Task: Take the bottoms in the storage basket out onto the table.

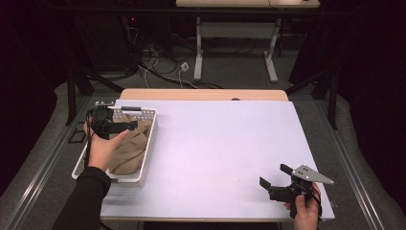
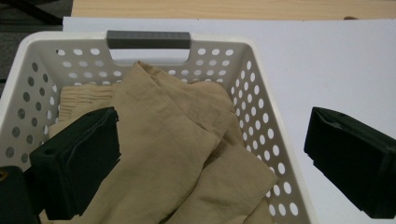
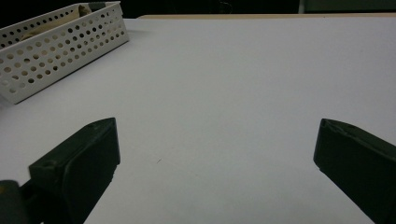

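Note:
A white perforated basket (image 1: 149, 139) (image 2: 261, 107) (image 3: 70, 42) with a grey handle (image 2: 148, 39) stands at the table's left side. A crumpled tan cloth (image 1: 129, 146) (image 2: 173, 140) lies inside it. My left gripper (image 1: 125, 126) (image 2: 212, 140) hovers open over the basket, one jaw above the cloth, the other past the basket's right wall. My right gripper (image 1: 274, 175) (image 3: 217, 154) is open near the table's front right corner, low over the bare white tabletop, with nothing between its jaws.
The white table surface (image 1: 220, 143) stretches between the basket and the right gripper. A wooden edge (image 1: 201, 94) runs along the far side. Beyond it stand another table's legs (image 1: 198, 48) and cables (image 1: 158, 62) on the floor.

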{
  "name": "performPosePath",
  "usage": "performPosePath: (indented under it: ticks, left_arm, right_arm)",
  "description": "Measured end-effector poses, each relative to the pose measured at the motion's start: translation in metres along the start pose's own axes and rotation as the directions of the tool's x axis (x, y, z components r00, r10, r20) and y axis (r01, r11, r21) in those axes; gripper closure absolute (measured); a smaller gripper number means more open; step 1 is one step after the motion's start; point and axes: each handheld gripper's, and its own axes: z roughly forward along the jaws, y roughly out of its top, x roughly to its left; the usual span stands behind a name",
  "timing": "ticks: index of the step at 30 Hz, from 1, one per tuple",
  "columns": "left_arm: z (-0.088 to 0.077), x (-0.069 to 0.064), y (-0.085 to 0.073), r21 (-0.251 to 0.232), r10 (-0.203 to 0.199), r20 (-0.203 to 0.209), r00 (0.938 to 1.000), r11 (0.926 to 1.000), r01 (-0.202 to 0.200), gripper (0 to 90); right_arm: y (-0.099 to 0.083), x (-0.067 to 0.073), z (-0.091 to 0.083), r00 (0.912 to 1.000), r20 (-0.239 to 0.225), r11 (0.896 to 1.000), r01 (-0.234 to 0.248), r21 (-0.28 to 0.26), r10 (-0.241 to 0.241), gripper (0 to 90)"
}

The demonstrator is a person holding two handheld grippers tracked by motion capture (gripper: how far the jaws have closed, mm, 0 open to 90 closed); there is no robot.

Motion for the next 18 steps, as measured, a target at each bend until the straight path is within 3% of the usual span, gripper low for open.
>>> performPosePath:
  ticks: [18]
  left_arm:
    - [0.028,0.005,-0.021,0.069,0.018,-0.013,0.9997,0.9975,-0.017,3.4]
  right_arm:
    - [-0.001,0.000,0.002,1.0000,-0.007,1.000,0.000,0.012,0.000,0.5]
